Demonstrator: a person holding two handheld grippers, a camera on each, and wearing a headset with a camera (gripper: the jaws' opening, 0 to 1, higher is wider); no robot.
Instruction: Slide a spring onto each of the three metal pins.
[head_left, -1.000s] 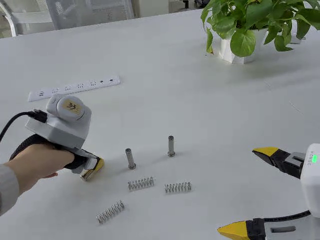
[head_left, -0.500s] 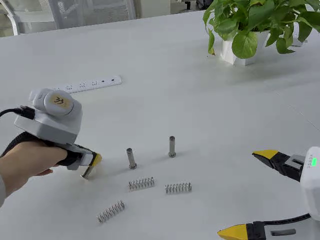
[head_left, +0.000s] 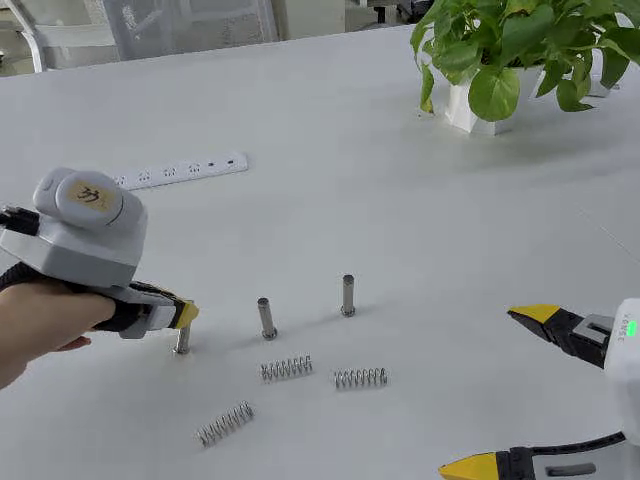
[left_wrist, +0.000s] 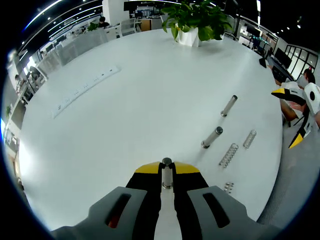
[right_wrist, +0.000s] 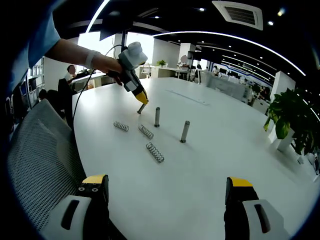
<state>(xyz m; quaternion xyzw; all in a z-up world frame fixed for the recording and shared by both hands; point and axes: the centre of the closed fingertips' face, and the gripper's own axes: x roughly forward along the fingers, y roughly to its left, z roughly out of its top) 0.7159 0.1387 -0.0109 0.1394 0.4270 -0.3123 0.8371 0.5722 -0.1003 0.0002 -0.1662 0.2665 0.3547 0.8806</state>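
Where the yellow-tipped grey left tool (head_left: 185, 316) reaches in from the left of the head view, its jaws are closed on the top of a short silver metal pin, the held pin (head_left: 182, 342). This pin stands about upright with its foot down at the white worktop (head_left: 400, 200). The left gripper view shows the same grip: the held pin (left_wrist: 166, 176) is pinched between the two yellow ends of the left tool (left_wrist: 167, 167).

Two more silver metal pins stand free and upright to its right, their shafts bare. The middle pin (head_left: 266, 318) is near the held one, and the far pin (head_left: 348, 295) is a little beyond.

Three small coiled steel springs lie flat on the worktop on the near side of the pins. The first spring (head_left: 286, 368) lies just in front of the middle pin. The second spring (head_left: 360, 377) is beside it to the right. The third spring (head_left: 224, 423) lies apart at the lower left.

At the lower right of the head view, the black-and-grey, yellow-tipped right tool (head_left: 505, 390) has its jaws spread wide and grips nothing, well apart from pins and springs. In the right gripper view the right tool (right_wrist: 167, 182) faces the springs and pins, with the left tool (right_wrist: 141, 97) beyond them.

A white power strip (head_left: 180, 170) lies at the back left. A green leafy plant in a white pot (head_left: 500, 60) stands at the far right.
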